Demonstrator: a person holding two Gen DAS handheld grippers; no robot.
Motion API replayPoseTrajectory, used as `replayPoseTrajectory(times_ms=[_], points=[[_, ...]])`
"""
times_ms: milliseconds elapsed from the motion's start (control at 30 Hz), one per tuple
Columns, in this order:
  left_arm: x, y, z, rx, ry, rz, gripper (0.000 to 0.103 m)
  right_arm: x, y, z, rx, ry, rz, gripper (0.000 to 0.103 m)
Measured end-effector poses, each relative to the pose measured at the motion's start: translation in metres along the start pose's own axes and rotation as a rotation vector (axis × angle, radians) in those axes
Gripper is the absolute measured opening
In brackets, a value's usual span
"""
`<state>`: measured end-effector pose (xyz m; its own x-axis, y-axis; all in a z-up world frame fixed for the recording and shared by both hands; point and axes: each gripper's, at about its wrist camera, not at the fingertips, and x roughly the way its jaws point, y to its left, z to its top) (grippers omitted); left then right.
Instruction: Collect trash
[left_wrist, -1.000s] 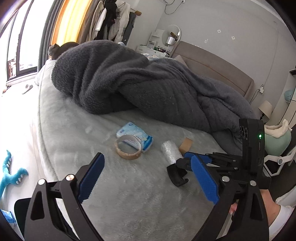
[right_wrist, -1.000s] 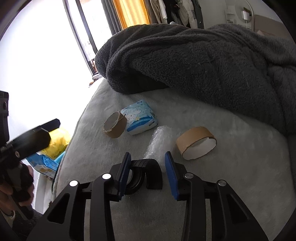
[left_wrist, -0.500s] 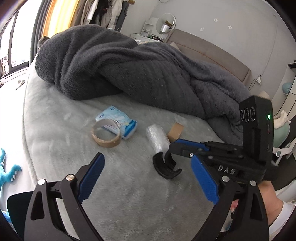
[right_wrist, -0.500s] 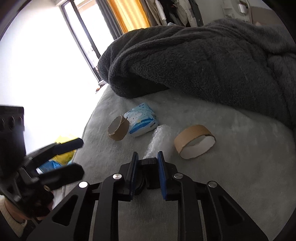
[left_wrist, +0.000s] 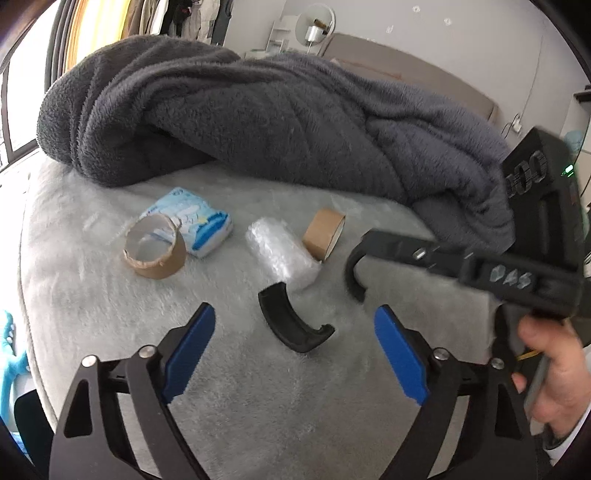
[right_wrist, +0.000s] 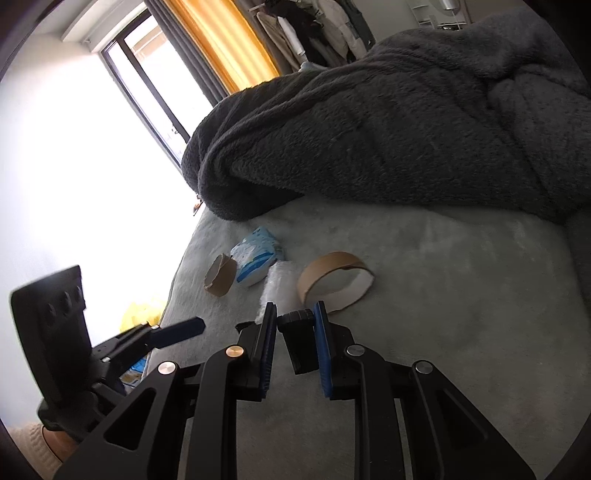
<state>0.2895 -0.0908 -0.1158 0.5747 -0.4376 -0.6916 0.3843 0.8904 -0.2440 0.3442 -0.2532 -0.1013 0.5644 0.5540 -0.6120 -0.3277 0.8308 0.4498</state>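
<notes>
Already the right gripper (right_wrist: 295, 325) is clamped on one curved black plastic piece (right_wrist: 301, 343), lifted off the grey bed cover (left_wrist: 92, 295). Its pads pinch only a narrow edge, so the piece could twist out. The left gripper (left_wrist: 295, 354) stands wide apart over the other black curved piece (left_wrist: 291, 325), which lies touching the bubble-wrap roll (left_wrist: 280, 254) and could nudge it.
</notes>
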Motion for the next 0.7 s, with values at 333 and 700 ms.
replayPoseTrajectory(times_ms=[333,700], points=[[0.02,-0.003,-0.001,0.006,0.033,0.064,0.071,-0.016,-0.02,0.0,0.023,-0.033,-0.007,0.021],[0.033,0.013,0.003,-0.044,0.041,0.071,0.051,-0.032,-0.041,-0.006,0.051,-0.043,-0.023,0.021]])
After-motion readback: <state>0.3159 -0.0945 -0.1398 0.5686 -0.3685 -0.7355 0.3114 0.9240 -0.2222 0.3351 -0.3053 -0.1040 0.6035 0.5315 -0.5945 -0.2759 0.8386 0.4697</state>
